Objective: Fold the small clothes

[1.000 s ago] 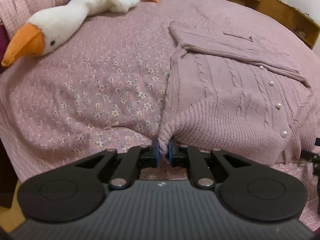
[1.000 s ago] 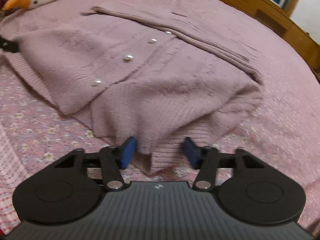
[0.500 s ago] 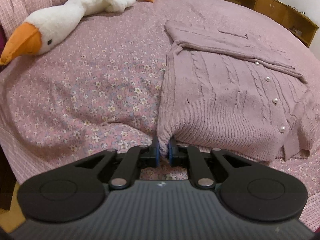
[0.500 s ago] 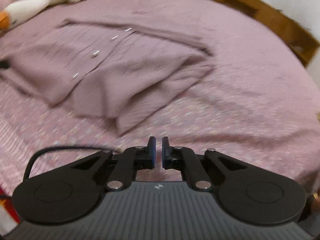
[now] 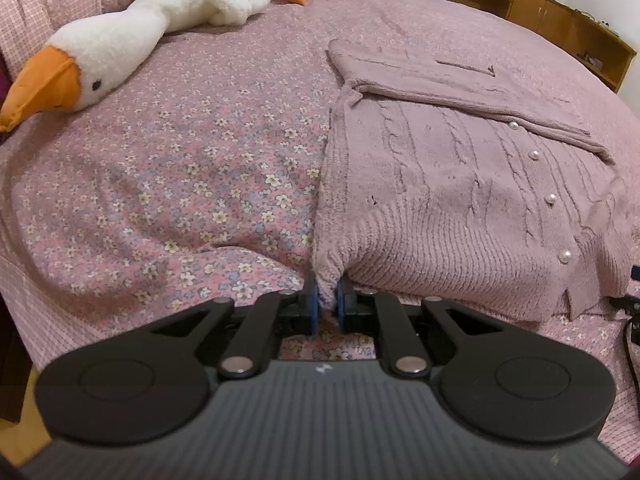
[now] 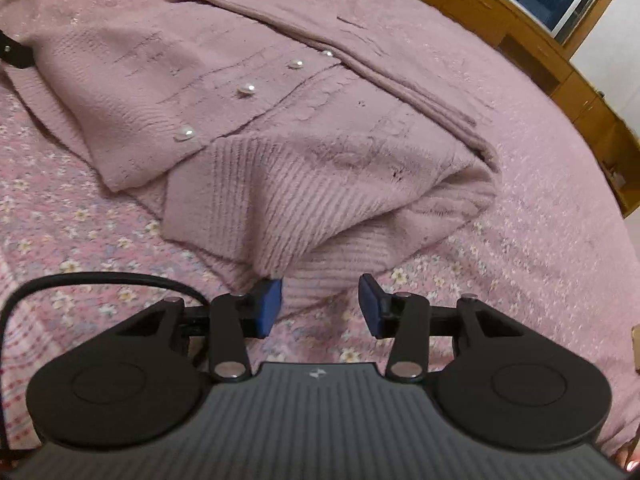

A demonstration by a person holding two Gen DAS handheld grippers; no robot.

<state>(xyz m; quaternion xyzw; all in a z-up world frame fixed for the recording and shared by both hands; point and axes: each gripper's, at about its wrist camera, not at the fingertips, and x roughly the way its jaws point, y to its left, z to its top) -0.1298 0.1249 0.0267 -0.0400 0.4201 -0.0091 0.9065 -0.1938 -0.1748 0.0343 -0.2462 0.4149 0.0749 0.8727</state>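
A mauve knit cardigan (image 5: 452, 200) with pearl buttons lies flat on the bed, its sleeves folded across the top. My left gripper (image 5: 327, 307) is shut on the cardigan's near left hem corner, and the ribbed knit bunches between the blue pads. In the right wrist view the same cardigan (image 6: 280, 132) fills the middle. My right gripper (image 6: 320, 304) is at its near right hem corner with jaws opening. The ribbed hem lies between the pads and they do not press on it.
A floral pink bedspread (image 5: 180, 168) covers the bed. A white plush goose (image 5: 132, 36) with an orange beak lies at the far left. Wooden cabinets (image 6: 560, 60) run along the bed's far right side. A black cable (image 6: 80, 284) trails by the right gripper.
The right gripper went shut away from the cardigan half a second ago and now stands open again at the hem corner. The left gripper kept its hold on its corner.
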